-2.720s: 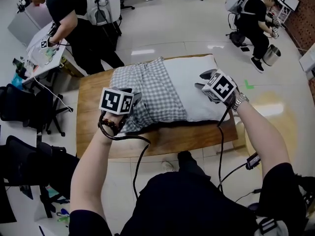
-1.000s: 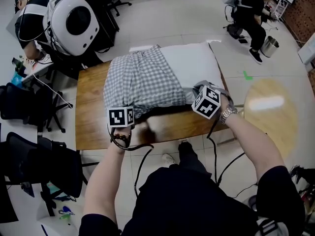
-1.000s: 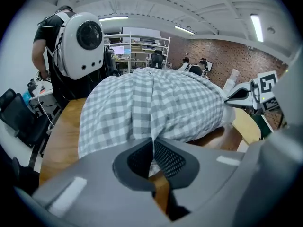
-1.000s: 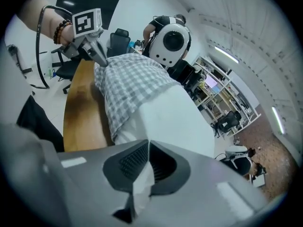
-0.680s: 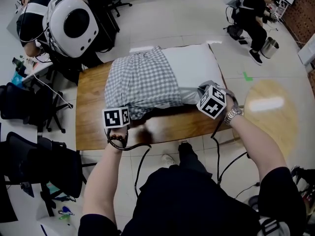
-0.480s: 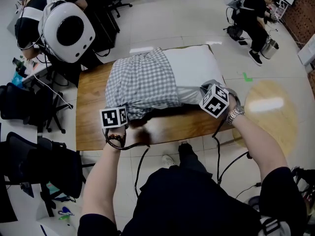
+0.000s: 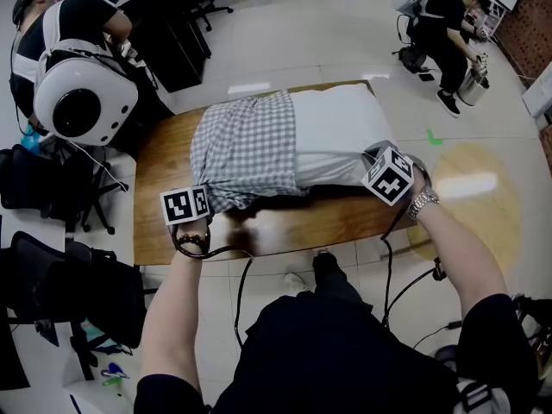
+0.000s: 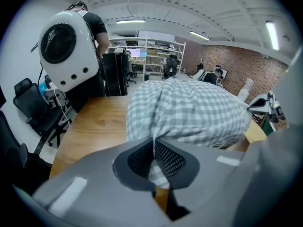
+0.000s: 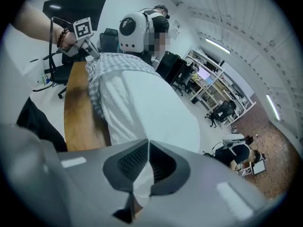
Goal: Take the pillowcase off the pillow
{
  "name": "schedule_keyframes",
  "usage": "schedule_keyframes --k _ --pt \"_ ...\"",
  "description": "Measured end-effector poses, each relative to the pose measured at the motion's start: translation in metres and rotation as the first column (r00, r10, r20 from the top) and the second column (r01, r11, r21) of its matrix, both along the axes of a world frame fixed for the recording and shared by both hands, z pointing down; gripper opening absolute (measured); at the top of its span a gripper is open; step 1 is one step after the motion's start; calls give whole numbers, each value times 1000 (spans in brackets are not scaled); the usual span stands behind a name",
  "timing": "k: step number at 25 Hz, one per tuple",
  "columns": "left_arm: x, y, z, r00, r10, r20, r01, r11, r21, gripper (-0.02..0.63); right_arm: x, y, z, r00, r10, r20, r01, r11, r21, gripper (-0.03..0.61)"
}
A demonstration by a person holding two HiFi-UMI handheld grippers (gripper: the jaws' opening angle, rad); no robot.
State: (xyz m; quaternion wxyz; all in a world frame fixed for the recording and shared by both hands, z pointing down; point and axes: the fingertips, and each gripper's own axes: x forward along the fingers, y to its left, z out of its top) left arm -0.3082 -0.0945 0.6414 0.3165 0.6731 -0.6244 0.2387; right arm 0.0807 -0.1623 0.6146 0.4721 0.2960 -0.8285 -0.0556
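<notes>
Wooden bench (image 7: 285, 227) in an open office, with a shiny pale floor (image 7: 285, 33) and a brick wall (image 8: 227, 60) at the back. The checked pillowcase (image 7: 246, 149) covers half the white pillow (image 7: 332, 132) lying on it. Left gripper (image 8: 154, 150) is clenched on the pillowcase edge – right gripper (image 9: 147, 164) is clamped on the pillow's corner.

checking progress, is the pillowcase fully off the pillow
No, the checked pillowcase covers one end of the white pillow.

Grey-and-white checked pillowcase (image 7: 246, 149), plain white pillow (image 7: 336, 128), brown wood table (image 7: 159, 166), my left gripper (image 8: 154, 148) and right gripper (image 9: 148, 150) grey and black
</notes>
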Motion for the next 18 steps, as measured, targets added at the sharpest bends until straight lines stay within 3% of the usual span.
schedule_keyframes --k 8,14,18 --pt "-11 0 8 1000 -3 -3 2 1000 -16 8 -1 2 12 1000 -5 -4 5 999 -34 6" --pt "0 4 3 998 65 -4 -65 998 -23 23 -18 12 7 998 -54 45 57 995 -79 16" --pt "-1 3 -10 997 75 -5 -75 997 -6 66 -27 15 4 994 -77 76 85 990 -114 100"
